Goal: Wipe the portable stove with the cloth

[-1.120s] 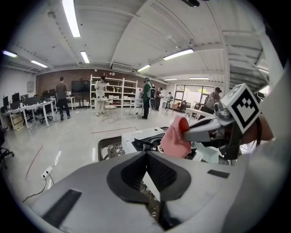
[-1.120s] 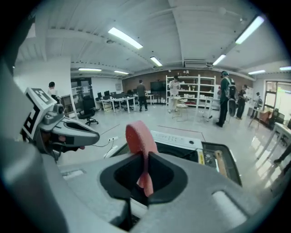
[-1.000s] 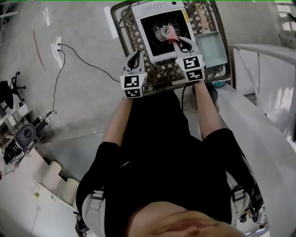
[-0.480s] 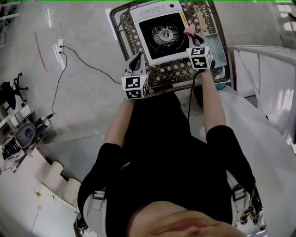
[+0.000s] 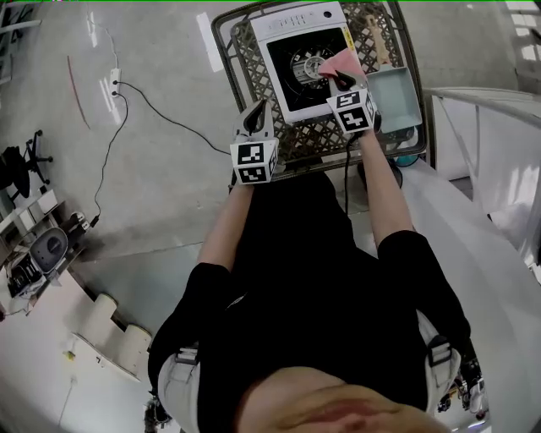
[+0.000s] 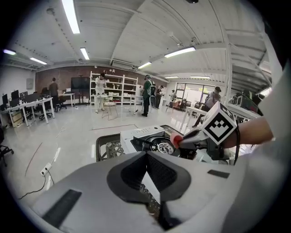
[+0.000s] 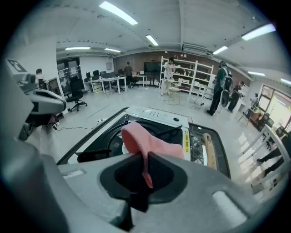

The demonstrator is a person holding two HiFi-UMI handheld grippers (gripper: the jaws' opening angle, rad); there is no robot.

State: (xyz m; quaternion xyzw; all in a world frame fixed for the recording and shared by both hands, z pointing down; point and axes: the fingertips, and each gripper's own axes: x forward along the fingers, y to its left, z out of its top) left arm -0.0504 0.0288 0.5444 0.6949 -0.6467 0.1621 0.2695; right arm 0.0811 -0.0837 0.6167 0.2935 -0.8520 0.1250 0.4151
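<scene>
Fingers [image 7: 169,176] of right gripper [image 7: 145,169] pinch cloth [image 7: 150,139]; left gripper [image 6: 146,169] closed, empty. We reckon mid-wipe; next sweep across stove [image 5: 292,21].

The person wears a black short-sleeved top [image 5: 313,279]. The left gripper [image 5: 259,112] and right gripper [image 5: 341,81] are pale grey shells with dark pads lining the jaws. Behind each one's jaws sits a white cube [image 5: 254,161] printed with black square markers. A black cable [image 5: 347,161] trails back from the right one.
</scene>
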